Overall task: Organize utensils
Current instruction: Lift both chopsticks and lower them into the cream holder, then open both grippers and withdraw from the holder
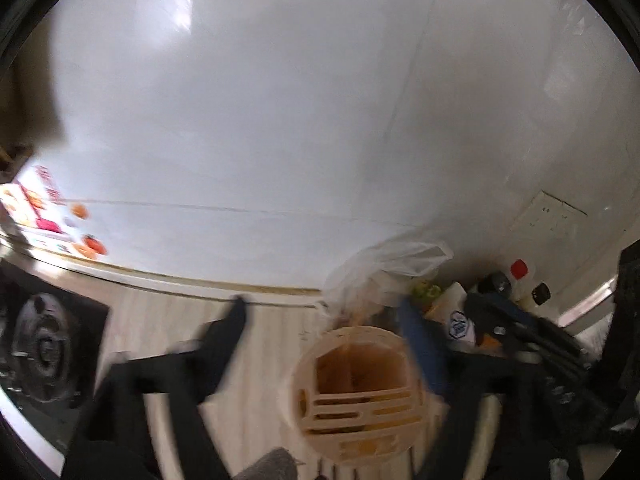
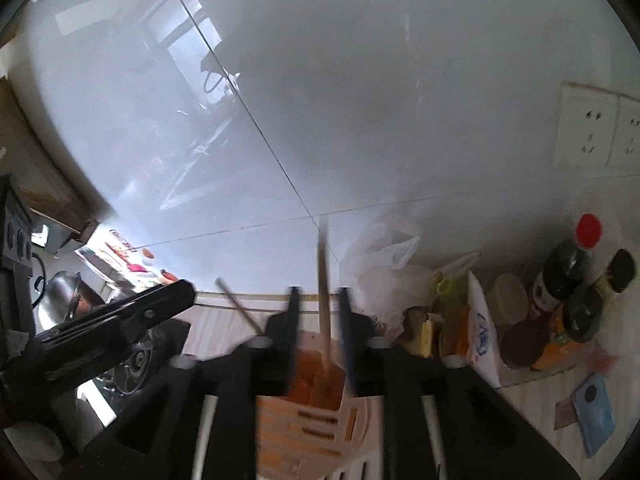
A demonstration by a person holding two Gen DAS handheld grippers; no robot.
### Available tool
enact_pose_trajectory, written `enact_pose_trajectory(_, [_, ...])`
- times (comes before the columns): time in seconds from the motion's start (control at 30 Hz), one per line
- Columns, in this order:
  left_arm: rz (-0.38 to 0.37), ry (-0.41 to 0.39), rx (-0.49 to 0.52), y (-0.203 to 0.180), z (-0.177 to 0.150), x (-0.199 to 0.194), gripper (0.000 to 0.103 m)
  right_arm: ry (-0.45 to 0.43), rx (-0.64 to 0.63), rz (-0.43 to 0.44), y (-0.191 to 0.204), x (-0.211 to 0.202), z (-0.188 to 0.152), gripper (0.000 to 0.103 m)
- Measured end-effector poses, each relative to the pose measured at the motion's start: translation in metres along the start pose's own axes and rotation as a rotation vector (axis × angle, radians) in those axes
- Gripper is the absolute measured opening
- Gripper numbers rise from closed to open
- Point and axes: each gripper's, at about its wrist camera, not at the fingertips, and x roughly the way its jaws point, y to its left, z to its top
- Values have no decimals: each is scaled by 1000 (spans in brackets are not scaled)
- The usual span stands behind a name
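Left gripper: I see its jaws spread wide, nothing between them.
Right gripper: parted; a wooden utensil stands in the gap, contact unclear through blur.
Utensil holder: cream, slotted, directly below both grippers.
Room: bare counter left; bottles and plastic bag crowd the right.
Hidden: holder's base cut off.

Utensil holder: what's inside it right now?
One wooden stick-like utensil stands in the utensil holder, between the right gripper fingers. The holder's bottom is hidden by its slotted wall.
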Motion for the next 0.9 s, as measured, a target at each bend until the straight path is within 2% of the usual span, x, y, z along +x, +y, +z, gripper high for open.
enact_pose_trajectory(0.03, [16, -18, 1, 2, -3, -9, 88, -9, -1, -7, -1, -8, -1, 53])
enact_pose_trajectory(0.07, [32, -35, 0, 3, -5, -18, 89, -20, 1, -9, -1, -16, -2, 56])
enact_pose_trajectory(0.13, [43, -63, -16, 6, -16, -35, 103, -34, 2, -46, -2, -35, -4, 62])
enact_pose_trajectory(0.2, [62, -85, -21, 6, -29, -43, 103, -48, 8, -81, -6, -54, -12, 67])
enact_pose_trajectory(0.3, [95, -64, -37, 4, -52, -48, 103, -62, 14, -117, -11, -76, -23, 84])
enact_pose_trajectory(0.37, [95, -36, -43, 6, -69, -46, 103, -64, 38, -119, -19, -89, -38, 91])
enact_pose_trajectory(0.43, [90, 0, -49, 4, -84, -39, 103, -64, 54, -131, -24, -96, -51, 102])
enact_pose_trajectory(0.63, [112, 114, -41, -4, -132, -10, 103, -26, 78, -224, -48, -92, -98, 103])
enact_pose_trajectory(0.83, [165, 232, -9, -11, -180, 26, 103, 136, 102, -284, -81, -57, -151, 103])
enact_pose_trajectory(0.9, [185, 274, 2, -14, -195, 38, 103, 175, 109, -287, -88, -47, -163, 96])
